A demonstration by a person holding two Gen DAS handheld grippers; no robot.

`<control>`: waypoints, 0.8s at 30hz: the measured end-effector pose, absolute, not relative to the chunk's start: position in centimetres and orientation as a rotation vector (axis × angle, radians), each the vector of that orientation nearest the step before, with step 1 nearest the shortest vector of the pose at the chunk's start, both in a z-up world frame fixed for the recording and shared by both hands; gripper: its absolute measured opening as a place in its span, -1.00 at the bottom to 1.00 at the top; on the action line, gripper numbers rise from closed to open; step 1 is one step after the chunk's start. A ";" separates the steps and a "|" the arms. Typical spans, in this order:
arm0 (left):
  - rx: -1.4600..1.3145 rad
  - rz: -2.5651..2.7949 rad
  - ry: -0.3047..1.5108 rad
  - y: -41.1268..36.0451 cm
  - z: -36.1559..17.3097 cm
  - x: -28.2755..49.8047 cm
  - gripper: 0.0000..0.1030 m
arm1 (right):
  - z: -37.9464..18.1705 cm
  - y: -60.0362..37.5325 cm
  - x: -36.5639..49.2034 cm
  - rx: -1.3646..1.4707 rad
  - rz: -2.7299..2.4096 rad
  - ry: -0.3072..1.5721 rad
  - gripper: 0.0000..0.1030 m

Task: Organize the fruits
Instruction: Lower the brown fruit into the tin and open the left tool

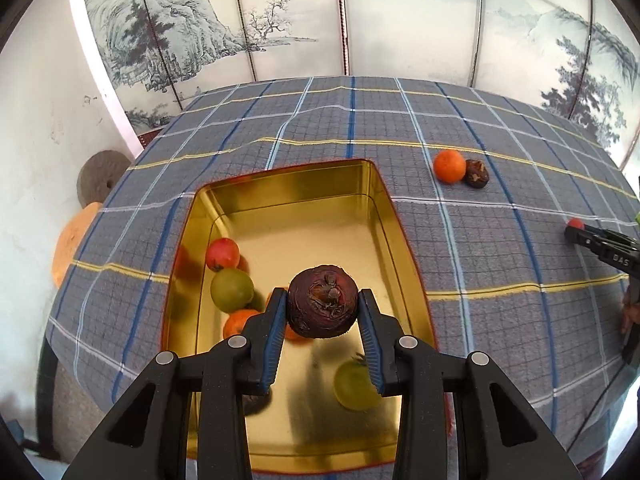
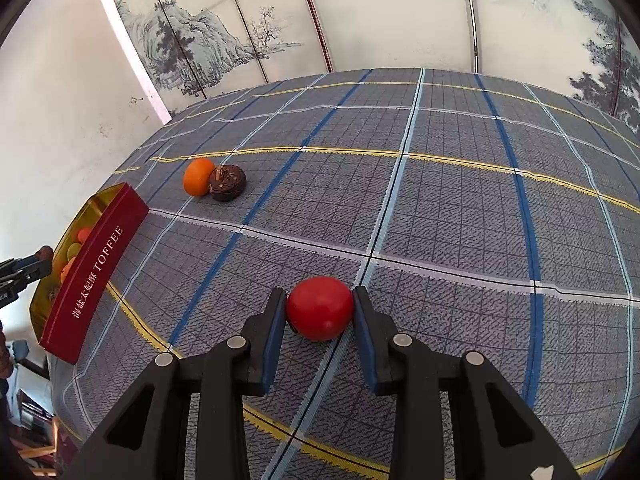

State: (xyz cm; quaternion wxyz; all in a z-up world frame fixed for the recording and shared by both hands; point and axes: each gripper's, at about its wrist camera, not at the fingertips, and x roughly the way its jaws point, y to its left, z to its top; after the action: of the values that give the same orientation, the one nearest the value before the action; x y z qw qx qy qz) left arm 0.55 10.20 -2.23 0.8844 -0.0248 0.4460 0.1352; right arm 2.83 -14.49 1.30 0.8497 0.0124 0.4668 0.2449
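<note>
The left claw (image 1: 323, 308) is pinching a dark fruit (image 1: 322, 301) over the tin (image 1: 384, 216), the right claw (image 2: 320, 309) is clamping a red fruit (image 2: 320, 308), and either is perhaps risking slipping.

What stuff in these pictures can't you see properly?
- Left wrist view: an orange fruit and a green fruit in the gold metal tin are partly hidden by the left gripper holding a dark brown round fruit.
- Right wrist view: the tin's inside is mostly hidden by its red wall.
</note>
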 end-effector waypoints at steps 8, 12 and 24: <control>-0.024 0.290 0.962 11.3 -2.8 2.7 -0.29 | 1.3 -14.5 2.8 0.026 0.516 0.983 -0.40; -0.021 0.288 0.986 11.9 -3.3 3.9 -0.29 | 1.3 -14.6 2.8 0.026 0.516 0.983 -0.40; 0.021 0.312 1.034 12.7 -4.2 6.9 -0.28 | 1.3 -14.6 2.9 0.026 0.516 0.983 -0.40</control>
State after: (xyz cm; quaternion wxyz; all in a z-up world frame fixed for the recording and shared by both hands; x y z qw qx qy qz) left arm 6.93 12.71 -4.21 0.8578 0.0102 0.4921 0.1484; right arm 2.86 -14.57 1.27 0.8497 0.0124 0.4668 0.2448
